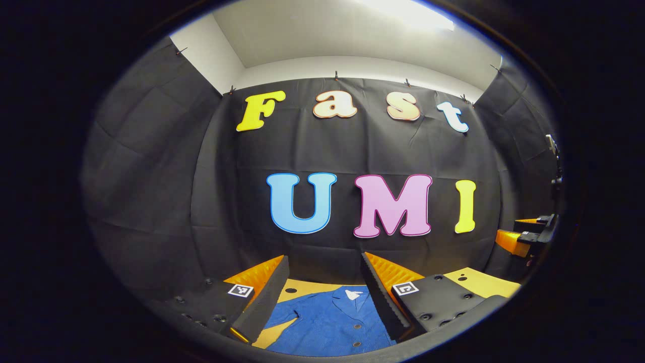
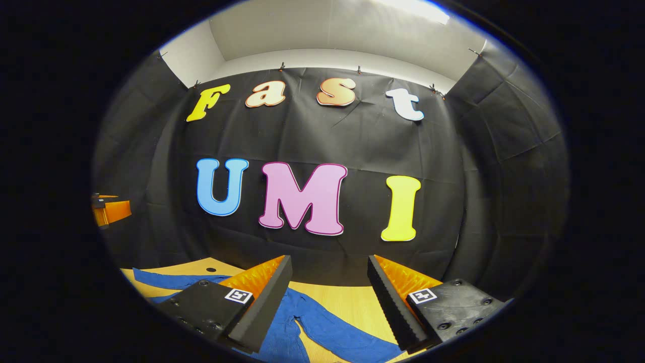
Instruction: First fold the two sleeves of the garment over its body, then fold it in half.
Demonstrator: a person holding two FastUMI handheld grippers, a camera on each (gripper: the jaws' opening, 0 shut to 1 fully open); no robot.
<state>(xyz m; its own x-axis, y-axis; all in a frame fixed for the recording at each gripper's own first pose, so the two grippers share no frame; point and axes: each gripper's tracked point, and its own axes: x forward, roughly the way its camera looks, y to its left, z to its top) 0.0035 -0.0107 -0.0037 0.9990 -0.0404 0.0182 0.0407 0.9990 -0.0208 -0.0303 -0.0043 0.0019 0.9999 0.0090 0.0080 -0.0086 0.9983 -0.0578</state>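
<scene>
shirts: one, a blue shirt (image 1: 327,322) lying on the table, also in the right gripper view (image 2: 322,327)
sleeves: one (image 2: 342,330) lying out flat on the table in the right gripper view
shirt buttons: two (image 1: 357,326) can be made out down the front
tables: one, a wooden table (image 1: 484,282)
grippers: two, the left gripper (image 1: 325,282) and the right gripper (image 2: 330,282)
fingers per gripper: two, spread apart
square markers: two on each gripper (image 1: 241,290)
</scene>
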